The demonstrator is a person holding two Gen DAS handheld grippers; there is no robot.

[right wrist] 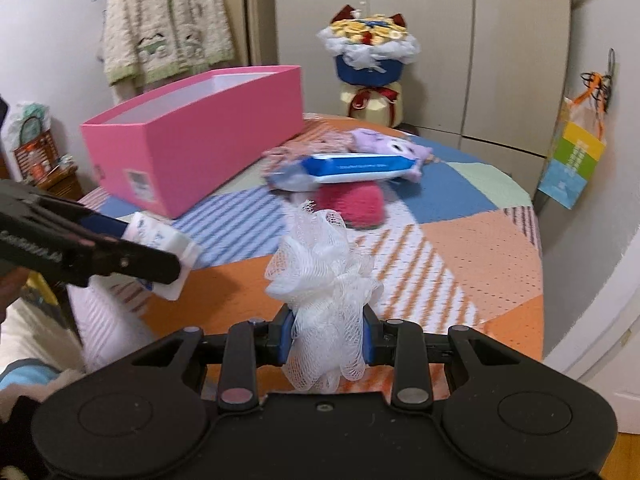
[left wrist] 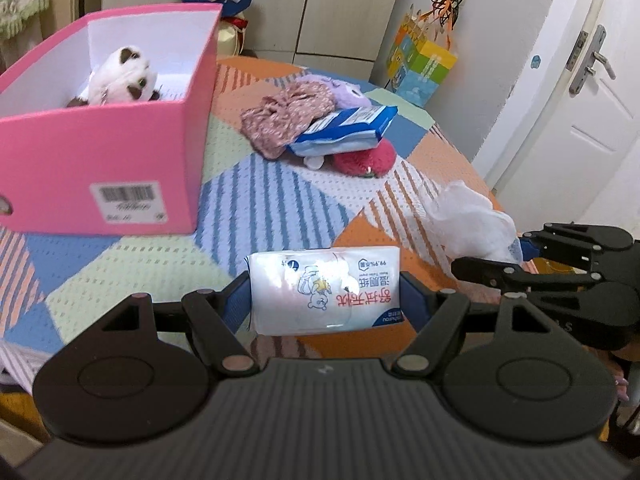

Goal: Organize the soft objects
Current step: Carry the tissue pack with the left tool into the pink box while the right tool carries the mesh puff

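Observation:
My left gripper is shut on a white wet-wipe pack and holds it above the quilted table, right of the pink box. A white-and-brown plush toy lies in the box. My right gripper is shut on a white mesh bath puff; the puff also shows in the left wrist view. The left gripper with the pack appears in the right wrist view. A pile sits mid-table: pink floral cloth, blue-white pack, purple plush, red plush.
The table has a patchwork quilt cover. A bouquet stands behind it against cupboards. A colourful gift bag hangs on the wall at right, near a white door. A knitted cardigan hangs at back left.

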